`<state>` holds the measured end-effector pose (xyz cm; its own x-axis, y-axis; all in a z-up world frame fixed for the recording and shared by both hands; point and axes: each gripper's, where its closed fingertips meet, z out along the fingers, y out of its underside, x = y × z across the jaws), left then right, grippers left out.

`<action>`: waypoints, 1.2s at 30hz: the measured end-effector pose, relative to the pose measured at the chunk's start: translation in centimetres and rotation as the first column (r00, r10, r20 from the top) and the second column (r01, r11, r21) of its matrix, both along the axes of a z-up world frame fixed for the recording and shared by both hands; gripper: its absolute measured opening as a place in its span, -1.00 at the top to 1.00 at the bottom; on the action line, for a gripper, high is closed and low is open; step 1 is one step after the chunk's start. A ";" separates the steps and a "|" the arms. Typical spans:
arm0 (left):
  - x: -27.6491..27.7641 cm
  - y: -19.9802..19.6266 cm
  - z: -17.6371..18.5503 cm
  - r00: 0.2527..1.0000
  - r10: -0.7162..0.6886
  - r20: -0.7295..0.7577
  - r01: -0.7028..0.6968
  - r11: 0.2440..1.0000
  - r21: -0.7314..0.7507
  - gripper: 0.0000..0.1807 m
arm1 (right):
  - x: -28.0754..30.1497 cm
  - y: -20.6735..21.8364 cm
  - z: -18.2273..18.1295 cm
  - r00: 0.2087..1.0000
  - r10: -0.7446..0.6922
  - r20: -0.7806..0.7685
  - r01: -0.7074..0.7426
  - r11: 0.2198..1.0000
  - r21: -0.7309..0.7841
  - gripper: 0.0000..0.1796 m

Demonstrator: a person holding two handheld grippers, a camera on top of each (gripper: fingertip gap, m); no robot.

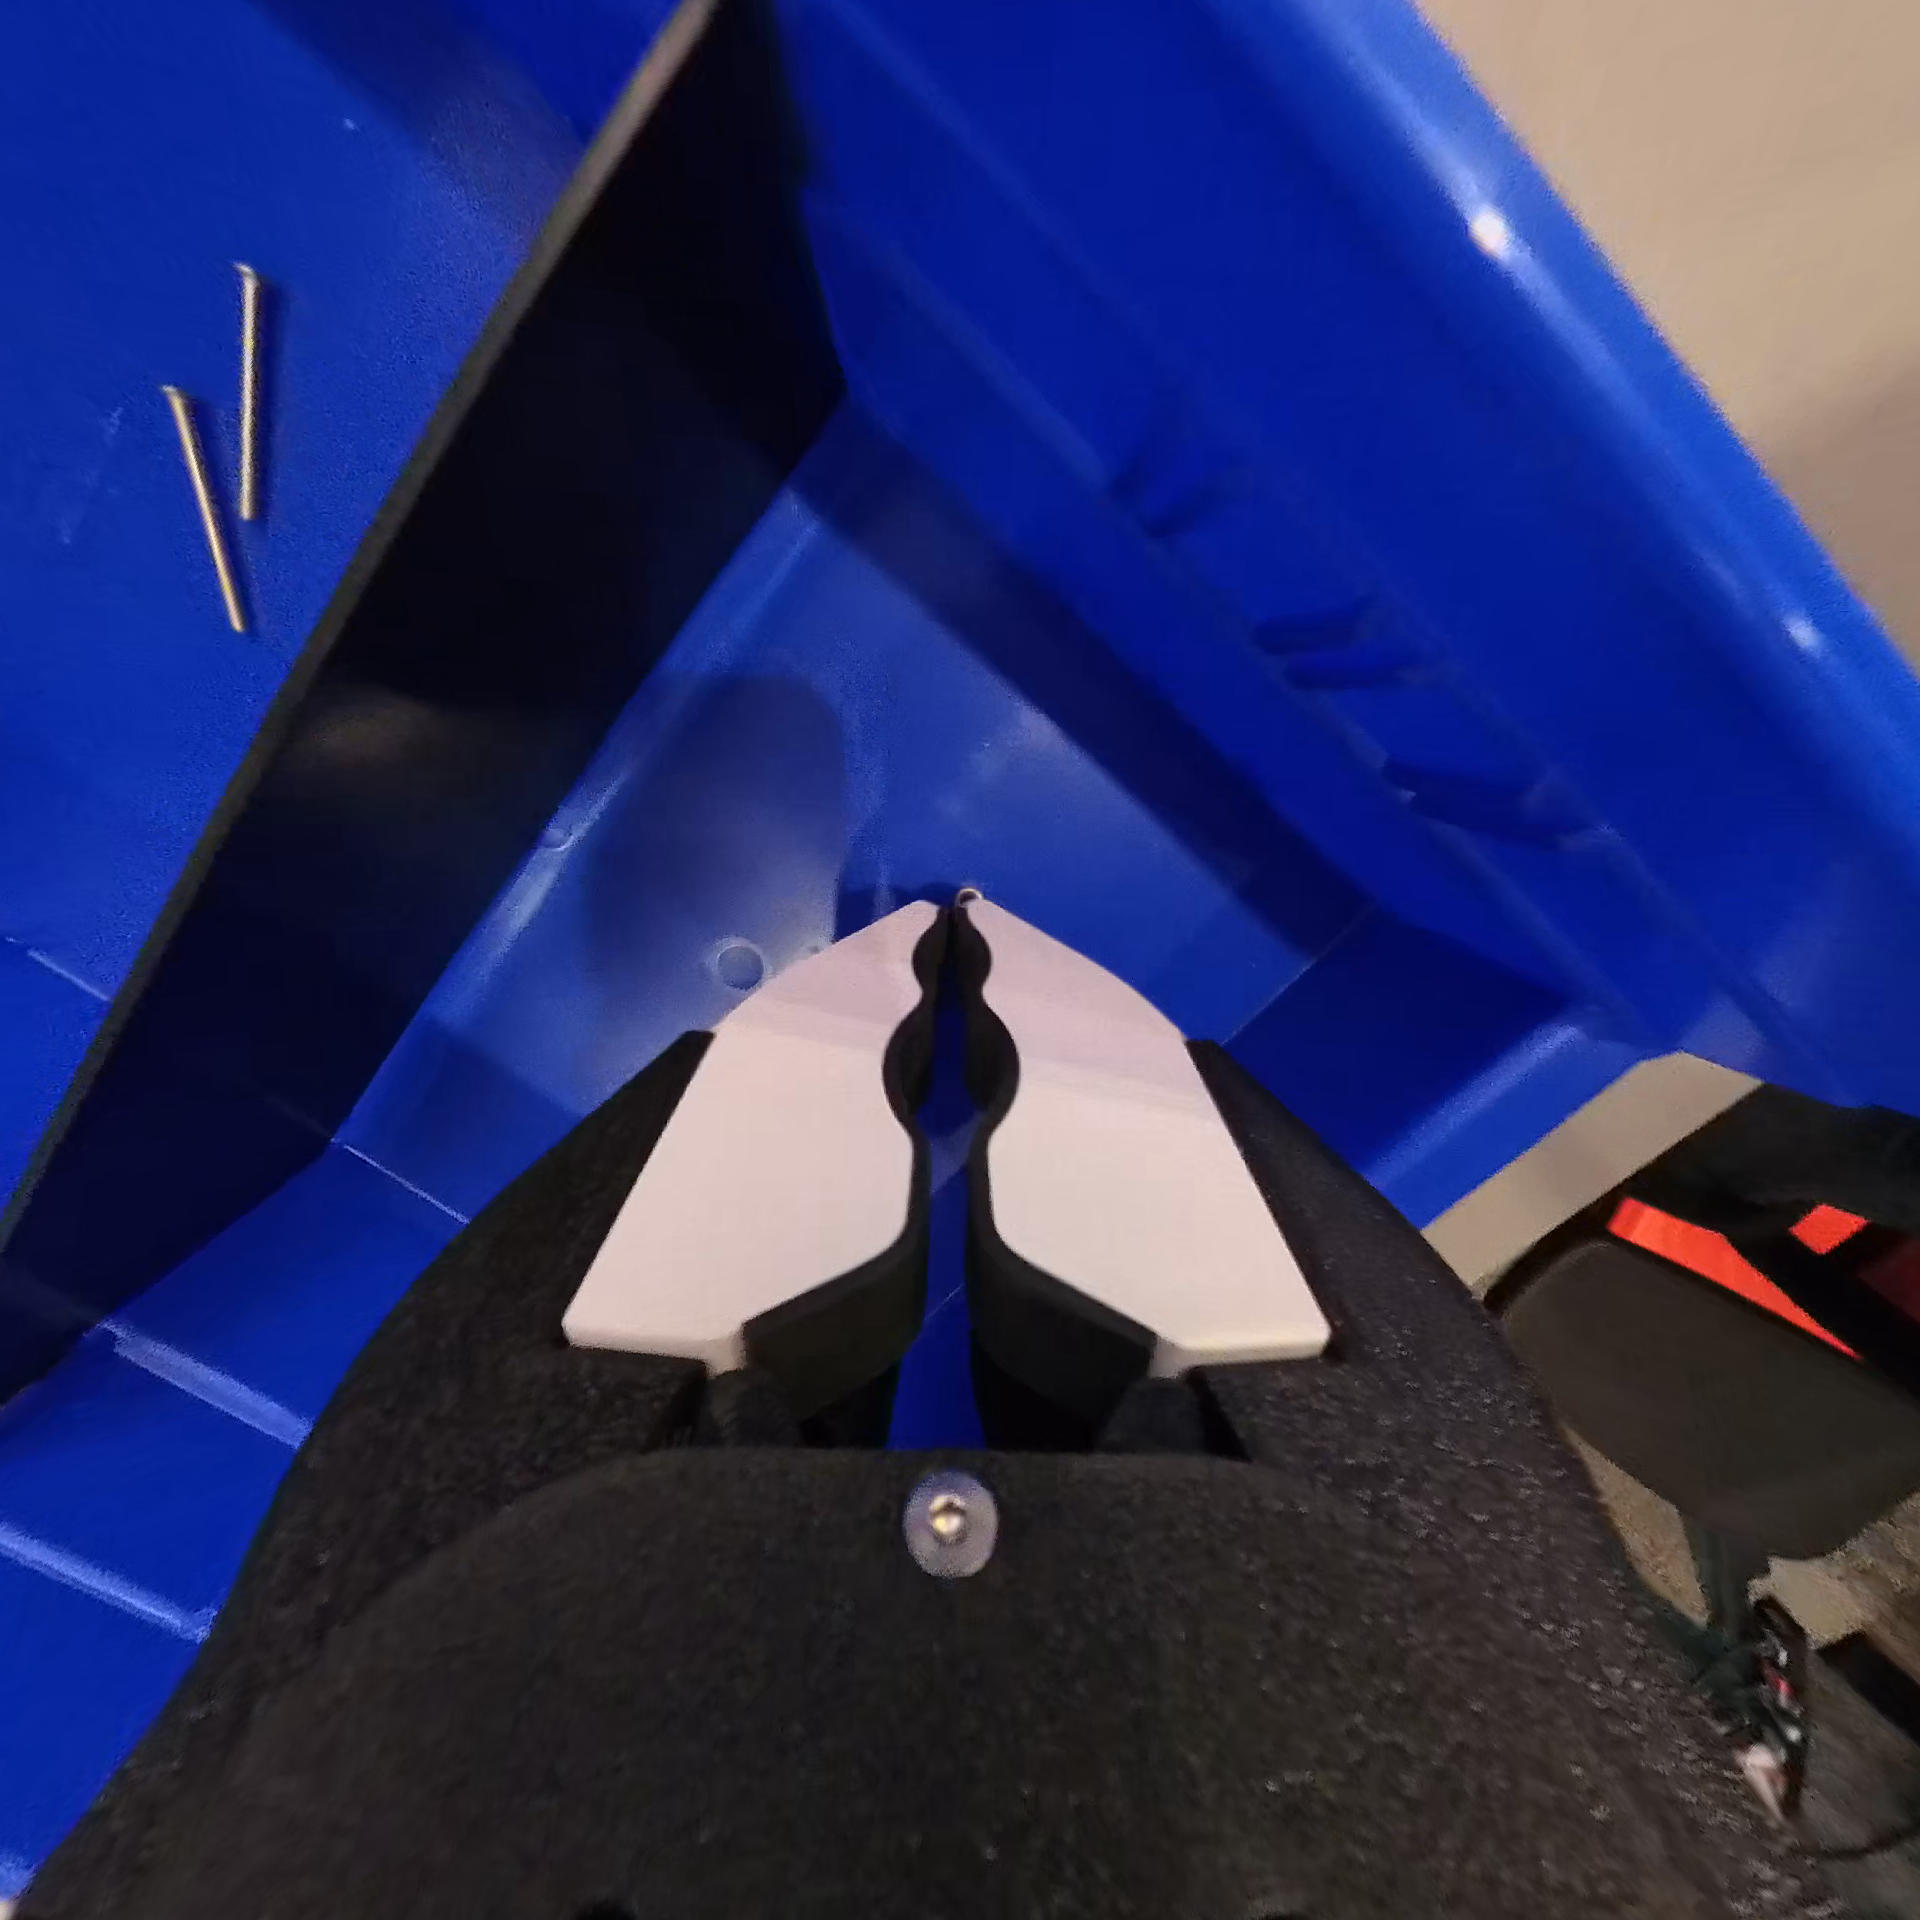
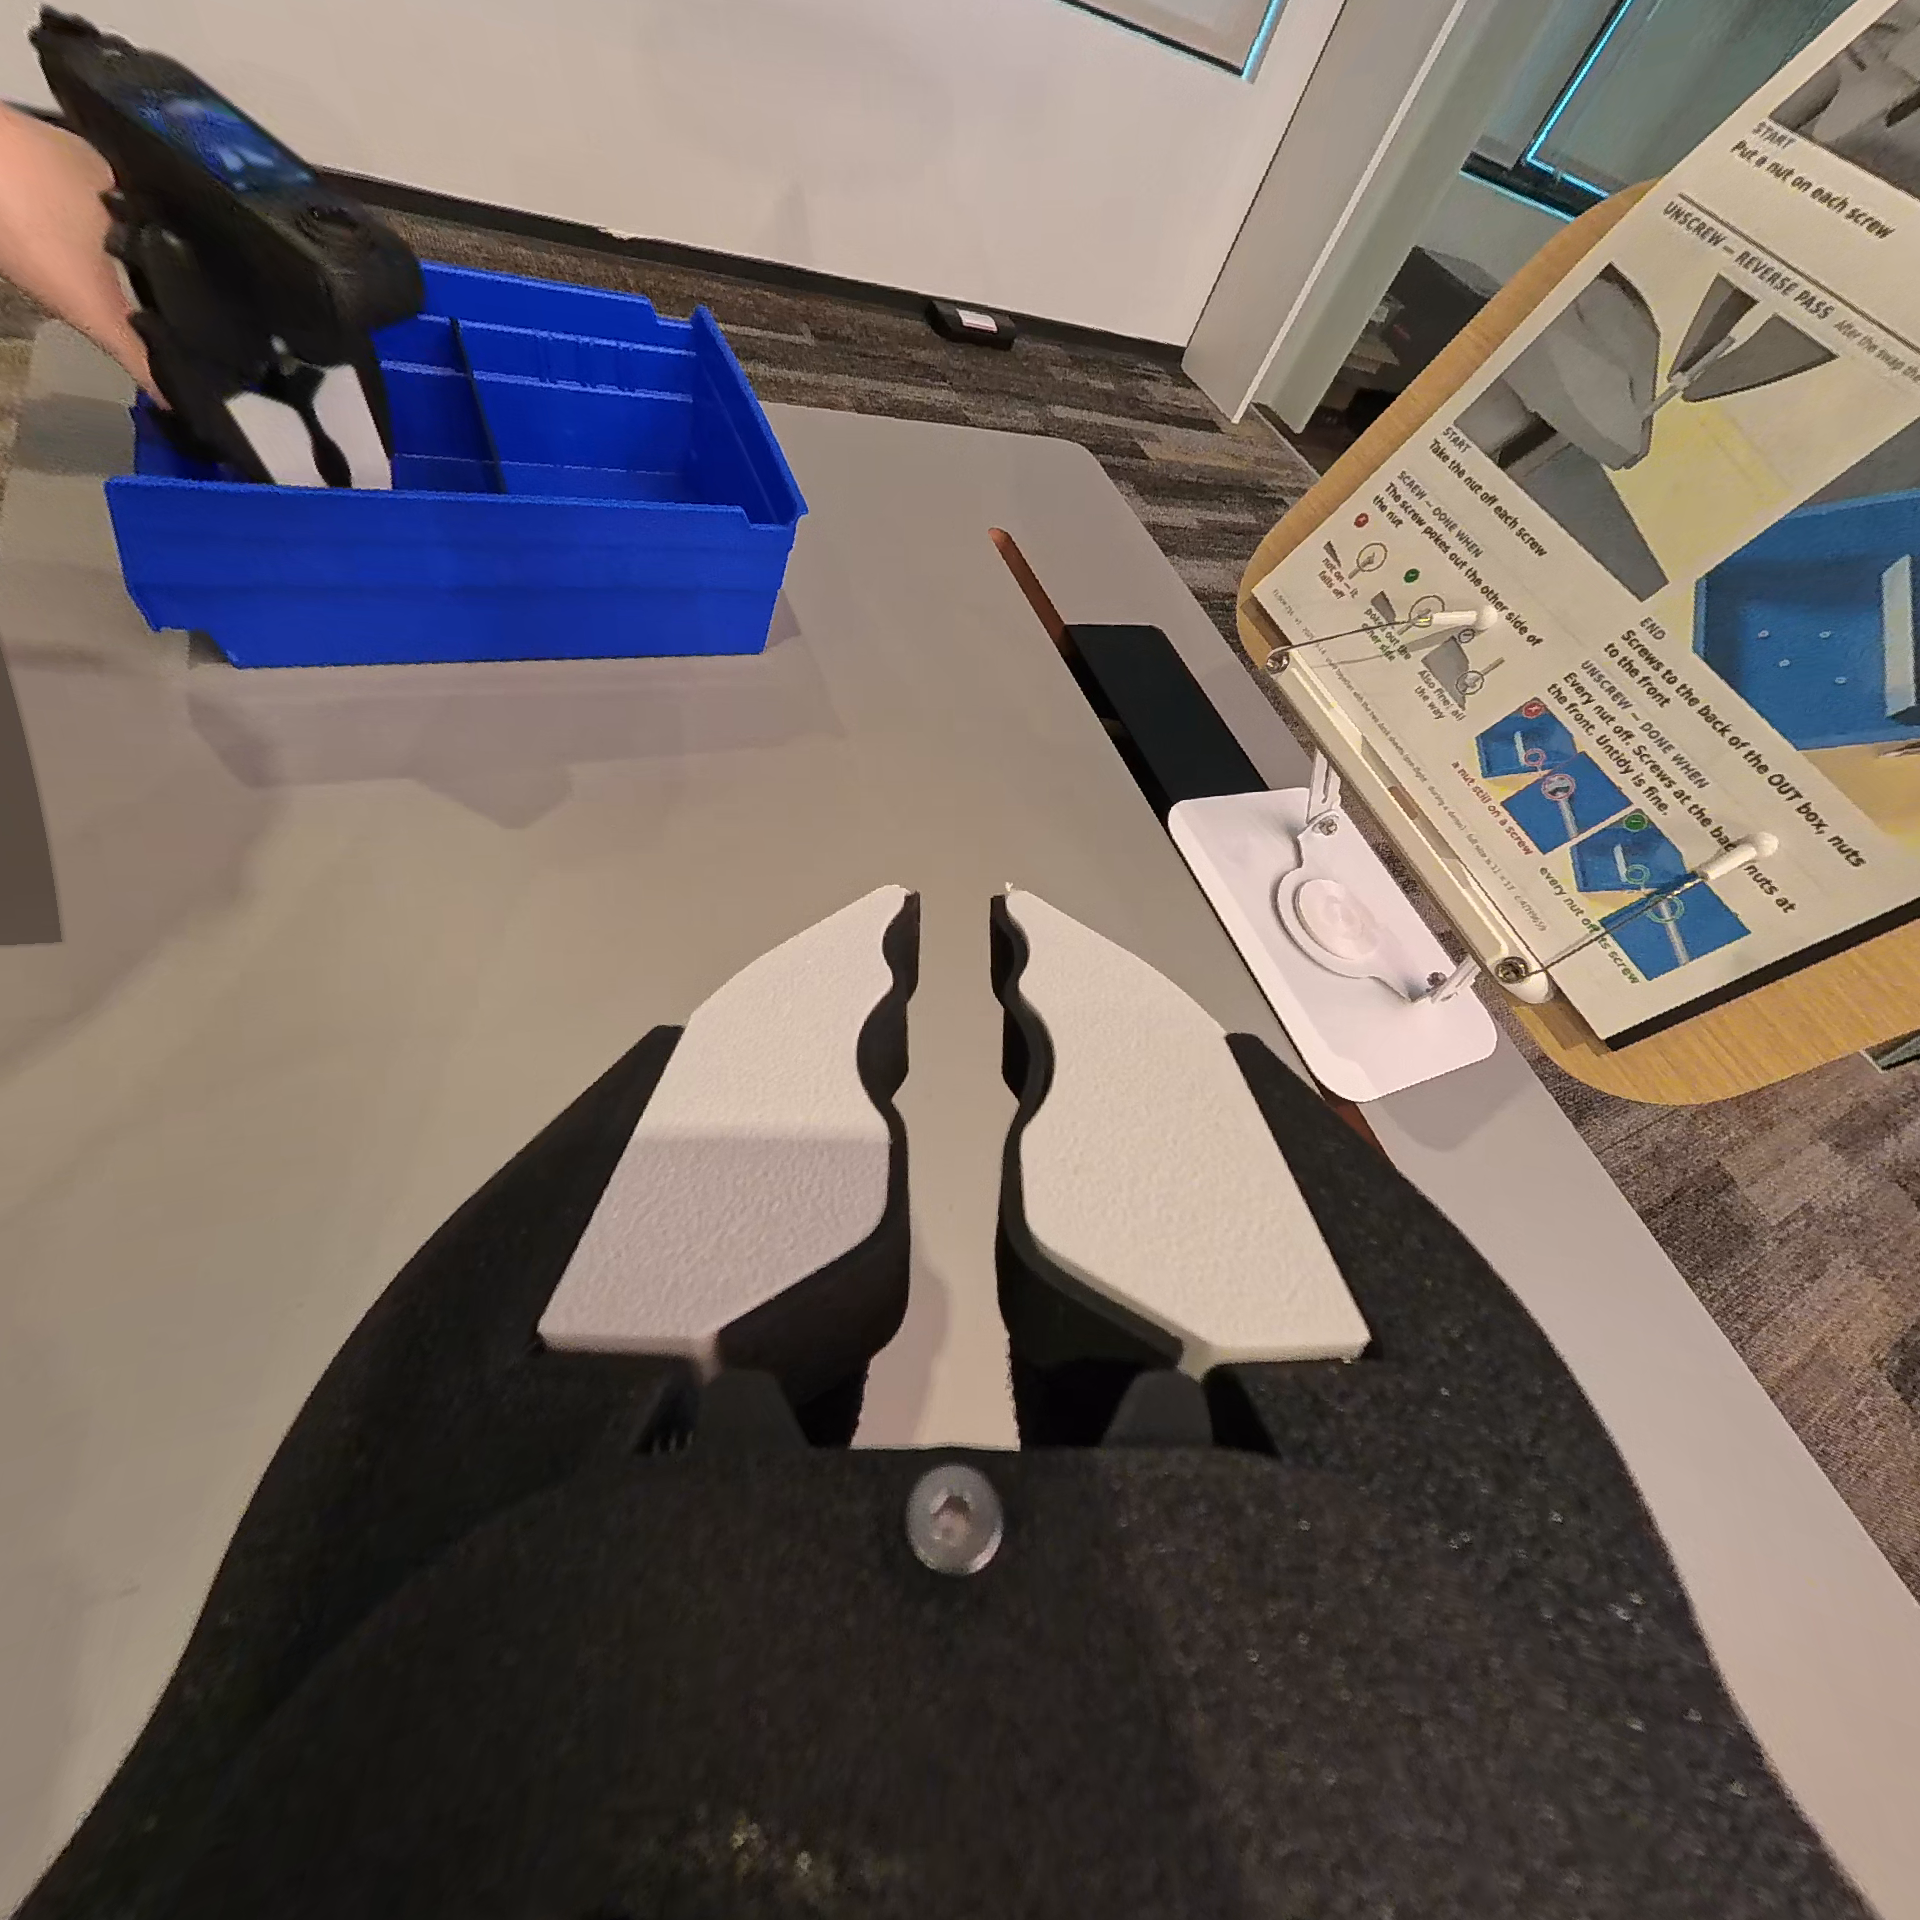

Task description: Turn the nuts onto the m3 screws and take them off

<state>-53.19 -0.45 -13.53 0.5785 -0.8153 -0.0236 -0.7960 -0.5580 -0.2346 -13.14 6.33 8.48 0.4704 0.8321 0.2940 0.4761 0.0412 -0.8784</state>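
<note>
A: How do the jaws stand on each gripper?

B: The left gripper (image 1: 954, 906) has its jaws pressed together at the tips, pinching a tiny shiny metal piece (image 1: 968, 896) right at the very end. It is too small to tell whether it is a nut or a screw head. The right gripper (image 2: 956, 896) has its jaws spread, with a bare gap between them and nothing held.

A: Where is the left gripper?

B: It reaches down into a blue bin (image 1: 1195, 436), in the compartment on one side of a dark divider (image 1: 540, 582). Its tips sit close to the bin's floor.

A: And the screws?

B: Two thin screws (image 1: 223, 457) lie on the bin floor across the divider, in the other compartment, close together and angled toward each other.

A: What does the right wrist view show?

B: The right gripper hovers over a grey tabletop (image 2: 520, 935), well apart from the blue bin (image 2: 447, 592), which sits farther back to the left. A person's hand (image 2: 62, 218) holds the left gripper (image 2: 312, 457) inside that bin. To the right, a printed instruction sheet (image 2: 1621, 582) rests on a white stand (image 2: 1330, 935) at the tabletop's edge.
</note>
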 end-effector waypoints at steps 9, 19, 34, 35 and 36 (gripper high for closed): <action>0.0 -0.5 -0.4 0.995 0.098 0.017 -0.096 0.990 -0.099 0.95 | 0.1 0.0 -0.2 1.000 -0.001 0.002 0.001 1.000 -0.003 0.86; 0.0 -0.1 -1.0 0.991 0.123 -0.046 -0.125 0.991 -0.057 0.81 | 0.3 0.3 -0.7 1.000 0.000 0.003 0.000 1.000 -0.016 0.87; 1.0 0.9 5.9 0.922 0.013 0.388 -0.122 0.958 0.258 0.23 | -0.7 1.7 -2.2 1.000 -0.001 -0.012 0.000 0.999 -0.044 0.88; 0.9 0.4 5.9 0.910 0.018 0.415 -0.118 0.969 0.216 0.25 | -0.9 1.8 -2.4 1.000 0.000 -0.013 -0.001 0.999 -0.046 0.88; 0.6 0.1 5.7 0.909 0.016 0.417 -0.104 0.976 0.191 0.28 | -1.2 2.0 -2.6 1.000 0.002 -0.014 -0.002 0.999 -0.048 0.88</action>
